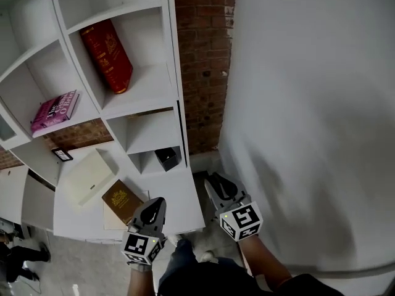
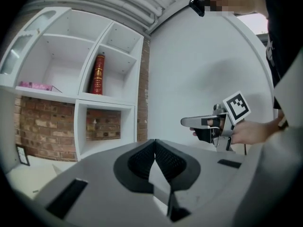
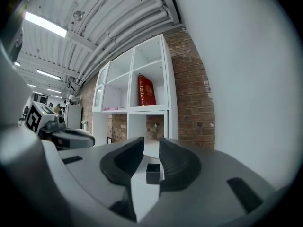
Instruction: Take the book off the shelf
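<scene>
A red book [image 1: 108, 54] leans upright in an upper compartment of the white shelf unit [image 1: 170, 73]; it also shows in the left gripper view as the red book [image 2: 98, 74] and in the right gripper view as the red book [image 3: 146, 91]. Both grippers hang low in front of the shelf, well short of the book. My left gripper [image 1: 157, 201] has its pads [image 2: 142, 160] meeting at the tips, with nothing held. My right gripper [image 1: 213, 179] stands a little open [image 3: 151, 143], and nothing is gripped between its pads.
A pink book [image 1: 54, 111] lies in the compartment to the left. On the low counter [image 1: 179, 196] lie a brown book [image 1: 122, 201] and a white box [image 1: 88, 176]. A small black box [image 1: 166, 158] sits in a lower cubby. Brick wall [image 1: 203, 54] and a white wall flank the shelf's right side.
</scene>
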The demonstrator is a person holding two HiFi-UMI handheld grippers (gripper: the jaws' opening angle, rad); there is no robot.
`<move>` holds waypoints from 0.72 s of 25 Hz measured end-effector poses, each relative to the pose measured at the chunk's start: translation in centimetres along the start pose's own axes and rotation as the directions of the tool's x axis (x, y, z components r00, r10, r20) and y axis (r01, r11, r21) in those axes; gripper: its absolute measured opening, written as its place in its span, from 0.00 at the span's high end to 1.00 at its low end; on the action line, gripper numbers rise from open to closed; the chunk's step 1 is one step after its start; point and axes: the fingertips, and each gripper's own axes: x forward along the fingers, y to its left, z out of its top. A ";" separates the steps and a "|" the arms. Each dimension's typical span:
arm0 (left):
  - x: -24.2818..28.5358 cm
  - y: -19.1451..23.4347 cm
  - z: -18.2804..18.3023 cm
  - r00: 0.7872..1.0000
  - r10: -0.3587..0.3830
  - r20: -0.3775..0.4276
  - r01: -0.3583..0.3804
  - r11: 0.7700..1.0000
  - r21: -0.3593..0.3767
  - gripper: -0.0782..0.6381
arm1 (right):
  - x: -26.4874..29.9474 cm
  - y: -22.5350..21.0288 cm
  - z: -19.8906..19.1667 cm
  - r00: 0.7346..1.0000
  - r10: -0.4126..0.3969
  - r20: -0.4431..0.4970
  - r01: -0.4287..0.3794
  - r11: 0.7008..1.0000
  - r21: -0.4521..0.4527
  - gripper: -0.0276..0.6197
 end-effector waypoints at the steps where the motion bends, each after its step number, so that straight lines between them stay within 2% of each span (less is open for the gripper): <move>1: -0.1 0.7 0.0 1.000 0.011 0.001 -0.011 1.000 0.001 0.88 | 1.0 0.1 0.6 1.000 0.007 0.008 -0.007 1.000 -0.004 0.82; 10: 0.2 8.6 0.3 0.995 0.094 0.013 -0.094 0.996 -0.001 0.88 | 11.2 2.1 6.5 0.996 0.077 0.052 -0.072 0.994 -0.085 0.79; 18: 1.2 15.2 0.4 0.990 0.140 0.026 -0.139 0.990 -0.015 0.88 | 19.6 4.9 11.7 0.989 0.134 0.071 -0.121 0.980 -0.157 0.76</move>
